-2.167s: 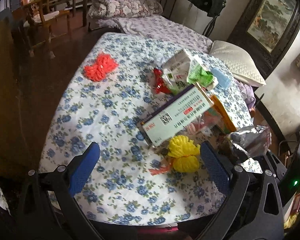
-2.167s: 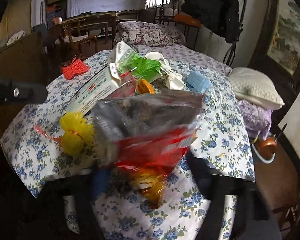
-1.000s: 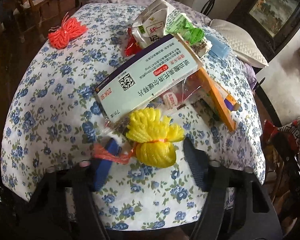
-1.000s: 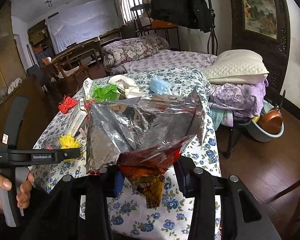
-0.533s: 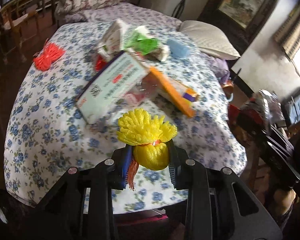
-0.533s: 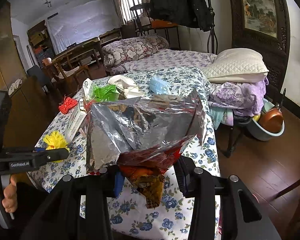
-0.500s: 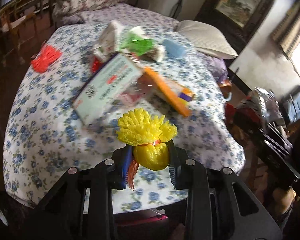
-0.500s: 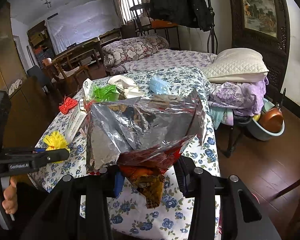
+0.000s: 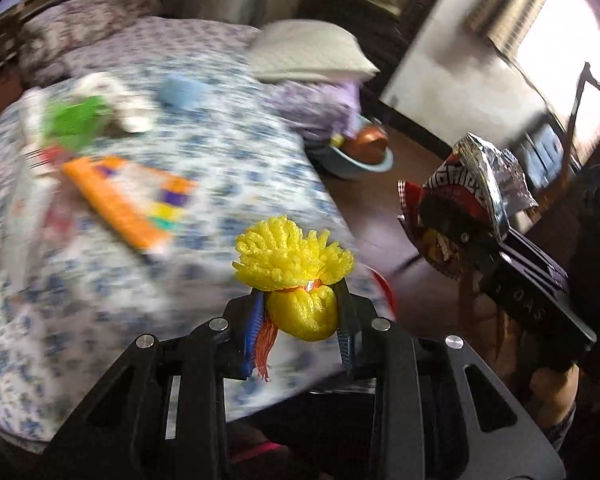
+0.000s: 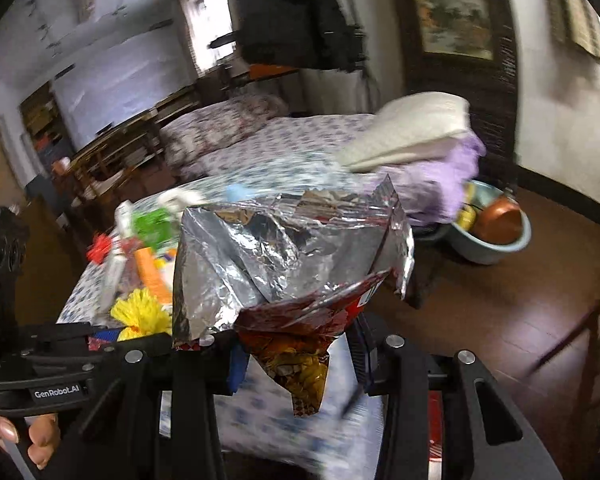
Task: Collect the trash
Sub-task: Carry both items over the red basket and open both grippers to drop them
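Between tools: one pompom (image 9: 296, 280), one bag (image 10: 292, 264)

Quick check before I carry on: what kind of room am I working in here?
Most likely a lived-in bedroom: a bed with a floral cover, a white pillow, a dark coat hanging by the wall, and a framed painting.
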Available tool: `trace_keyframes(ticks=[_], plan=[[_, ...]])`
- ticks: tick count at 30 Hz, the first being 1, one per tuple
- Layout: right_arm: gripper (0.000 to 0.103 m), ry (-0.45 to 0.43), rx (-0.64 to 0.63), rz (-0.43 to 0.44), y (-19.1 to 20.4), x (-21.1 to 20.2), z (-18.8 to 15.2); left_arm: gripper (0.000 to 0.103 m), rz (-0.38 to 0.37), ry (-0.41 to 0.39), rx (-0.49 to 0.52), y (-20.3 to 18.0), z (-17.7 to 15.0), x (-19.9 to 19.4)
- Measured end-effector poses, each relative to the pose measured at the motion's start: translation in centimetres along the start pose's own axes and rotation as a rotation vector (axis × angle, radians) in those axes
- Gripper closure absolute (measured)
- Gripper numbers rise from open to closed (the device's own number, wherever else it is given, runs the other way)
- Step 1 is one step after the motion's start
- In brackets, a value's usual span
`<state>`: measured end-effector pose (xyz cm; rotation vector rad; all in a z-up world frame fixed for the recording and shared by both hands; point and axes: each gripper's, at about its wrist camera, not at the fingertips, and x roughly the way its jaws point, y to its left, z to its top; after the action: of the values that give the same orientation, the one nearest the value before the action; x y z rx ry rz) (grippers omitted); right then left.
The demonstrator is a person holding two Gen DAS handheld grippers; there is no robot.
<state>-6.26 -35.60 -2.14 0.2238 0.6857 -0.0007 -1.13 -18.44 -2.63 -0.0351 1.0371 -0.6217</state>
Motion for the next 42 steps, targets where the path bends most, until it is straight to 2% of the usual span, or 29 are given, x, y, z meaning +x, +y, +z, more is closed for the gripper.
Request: trace_keyframes(ticks=[6, 11, 13, 17, 21, 27, 30, 33, 36, 37, 38, 39, 40, 42], plan=[[0.061, 0.090, 0.157, -0.118, -9.5, 1.1, -2.9, 0.071, -0.051, 0.075, 0.183, -7.3, 0.5, 4.7], [0.061, 0.201, 0.276, -0.172, -15.3, 4.0, -6.7, 0.071, -0.146, 0.216, 0.218, -12.2, 0.9, 10.8], [0.061, 0.239, 0.332, -0.174, -17.4, 5.2, -8.5, 0.071, -0.180, 0.295, 0.221, -13.9, 0.5, 13.9], [0.061, 0.314, 0.445, -0.162, -20.8, 7.6, -11.9, 0.071, -0.214, 0.434, 0.166, -14.7, 0.0, 19.5], [0.061, 0.362, 0.462, -0.171, -22.5, 9.5, -14.7, 0.071, -0.242, 0.544, 0.046, -14.2, -0.3, 24.9], [0.061, 0.400, 0.524, -0.143, -24.4, 12.0, -17.6, 0.071, -0.202, 0.588, -0.015, -13.3, -0.4, 28.6], [0.060, 0.417, 0.541, -0.154, -25.0, 13.1, -18.2, 0.069, -0.185, 0.612, -0.065, -12.9, -0.4, 30.1], [0.057, 0.422, 0.558, -0.171, -25.7, 13.9, -18.6, 0.069, -0.187, 0.654, -0.171, -12.1, -0.3, 31.9], [0.056, 0.423, 0.586, -0.170, -26.5, 14.6, -18.9, 0.068, -0.185, 0.661, -0.182, -12.2, -0.1, 32.9], [0.048, 0.421, 0.589, -0.178, -26.7, 14.7, -19.1, 0.065, -0.181, 0.657, -0.183, -12.4, -0.1, 33.1], [0.035, 0.421, 0.591, -0.196, -26.8, 14.8, -19.2, 0.055, -0.177, 0.661, -0.185, -12.5, -0.1, 33.4], [0.029, 0.419, 0.591, -0.223, -26.9, 14.8, -19.2, 0.039, -0.169, 0.666, -0.190, -12.6, -0.1, 33.6], [0.022, 0.413, 0.593, -0.247, -27.0, 14.7, -19.2, 0.034, -0.165, 0.664, -0.195, -12.6, -0.1, 33.6], [0.021, 0.403, 0.604, -0.269, -27.2, 14.1, -19.3, 0.026, -0.163, 0.645, -0.202, -12.6, 0.1, 33.3]])
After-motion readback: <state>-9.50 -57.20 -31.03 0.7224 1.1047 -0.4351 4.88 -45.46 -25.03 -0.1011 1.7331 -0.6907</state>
